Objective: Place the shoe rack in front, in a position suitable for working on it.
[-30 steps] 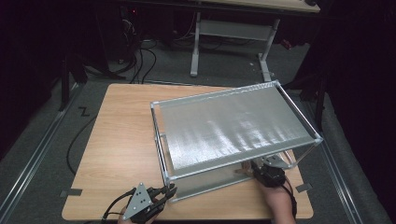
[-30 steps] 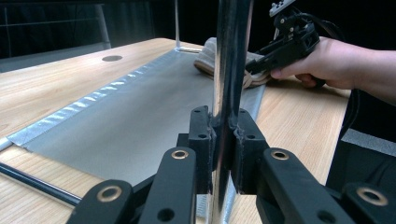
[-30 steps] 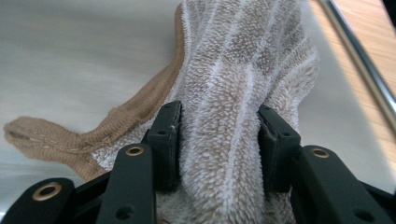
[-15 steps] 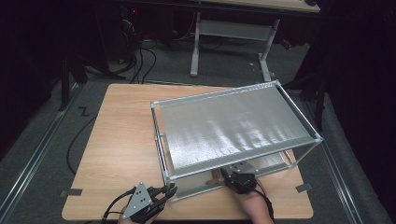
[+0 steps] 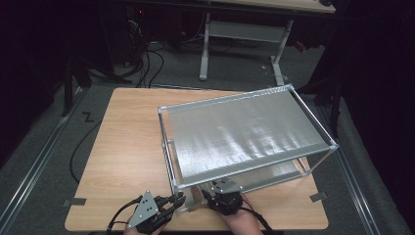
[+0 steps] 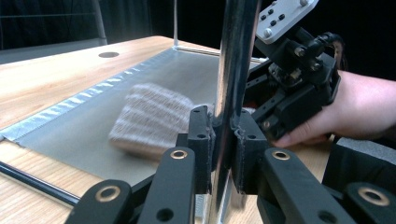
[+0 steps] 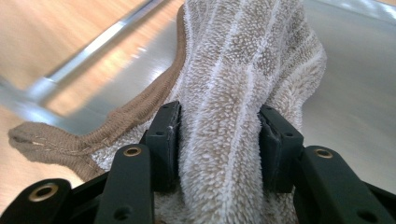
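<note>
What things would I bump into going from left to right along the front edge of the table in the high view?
left gripper clamped on the shelf's corner post → right gripper holding a towel → grey tape mark on the table.

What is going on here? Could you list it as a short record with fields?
Setting: wooden table with a two-level metal shelf rack
Left tongs: shut on the rack's upright corner post
Right tongs: shut on a beige ribbed towel
Towel place: on the rack's lower shelf, near the front corner
Hands: both at the table's near edge, close together
</note>
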The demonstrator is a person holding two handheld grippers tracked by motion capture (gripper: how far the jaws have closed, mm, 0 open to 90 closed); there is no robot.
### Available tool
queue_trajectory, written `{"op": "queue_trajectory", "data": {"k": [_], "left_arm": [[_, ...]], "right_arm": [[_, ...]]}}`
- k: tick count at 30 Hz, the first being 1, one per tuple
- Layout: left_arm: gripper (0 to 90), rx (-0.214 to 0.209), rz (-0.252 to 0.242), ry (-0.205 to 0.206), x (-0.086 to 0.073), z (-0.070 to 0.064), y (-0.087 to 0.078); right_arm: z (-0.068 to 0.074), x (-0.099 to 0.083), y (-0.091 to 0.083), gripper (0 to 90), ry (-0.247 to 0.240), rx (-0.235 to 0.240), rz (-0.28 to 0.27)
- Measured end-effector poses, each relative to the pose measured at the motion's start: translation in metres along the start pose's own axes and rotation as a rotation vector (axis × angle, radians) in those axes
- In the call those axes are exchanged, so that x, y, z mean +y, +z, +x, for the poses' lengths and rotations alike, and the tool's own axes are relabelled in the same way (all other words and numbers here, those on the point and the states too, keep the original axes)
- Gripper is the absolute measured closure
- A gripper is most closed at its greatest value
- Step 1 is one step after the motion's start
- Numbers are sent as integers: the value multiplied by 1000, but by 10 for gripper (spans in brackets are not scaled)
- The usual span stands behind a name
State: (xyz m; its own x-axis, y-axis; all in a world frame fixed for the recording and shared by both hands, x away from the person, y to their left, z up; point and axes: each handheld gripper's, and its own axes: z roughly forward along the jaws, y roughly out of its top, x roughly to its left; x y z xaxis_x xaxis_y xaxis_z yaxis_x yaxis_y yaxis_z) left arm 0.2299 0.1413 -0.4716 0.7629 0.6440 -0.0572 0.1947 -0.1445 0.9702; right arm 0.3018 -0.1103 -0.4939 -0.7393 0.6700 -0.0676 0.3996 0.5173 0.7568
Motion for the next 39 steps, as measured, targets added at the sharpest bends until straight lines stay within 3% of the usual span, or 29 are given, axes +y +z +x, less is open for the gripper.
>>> {"op": "queue_trajectory", "data": {"k": [4,5,6,8,11,18,21,23,24,25,30,33,36,39], "left_arm": [[795,-5,-1,-5,0,0,0],[794,-5,-1,-4,0,0,0],[795,-5,2,0,0,0,0],[794,-7,2,-3,0,0,0],[794,-7,0,-5,0,0,0],[787,-7,0,-19,1,0,1],[700,8,-7,-31,3,1,3],[742,-10,-2,-10,5,0,5],[784,-3,3,6,5,-2,6],[793,2,7,17,5,-3,6],[802,11,10,38,6,-4,7],[802,11,7,38,6,-4,7],[802,7,7,33,6,-4,7],[800,3,8,27,6,-3,7]], "right_arm": [[15,6,4,531,-26,57,-15],[20,7,4,529,-8,76,-6],[23,8,7,529,-34,112,-30],[28,10,7,529,-61,130,-31],[35,11,6,533,-60,163,-26],[40,11,8,536,-77,155,-32],[42,11,7,536,-73,129,-13],[40,11,8,535,-95,119,-17],[42,10,5,535,-49,99,16],[39,10,7,535,-96,95,-11],[28,4,1,536,-79,54,-2],[12,-2,-3,538,-83,9,-5],[-8,-9,-9,540,-36,-26,11],[-32,-17,-17,543,9,-94,25]]}}
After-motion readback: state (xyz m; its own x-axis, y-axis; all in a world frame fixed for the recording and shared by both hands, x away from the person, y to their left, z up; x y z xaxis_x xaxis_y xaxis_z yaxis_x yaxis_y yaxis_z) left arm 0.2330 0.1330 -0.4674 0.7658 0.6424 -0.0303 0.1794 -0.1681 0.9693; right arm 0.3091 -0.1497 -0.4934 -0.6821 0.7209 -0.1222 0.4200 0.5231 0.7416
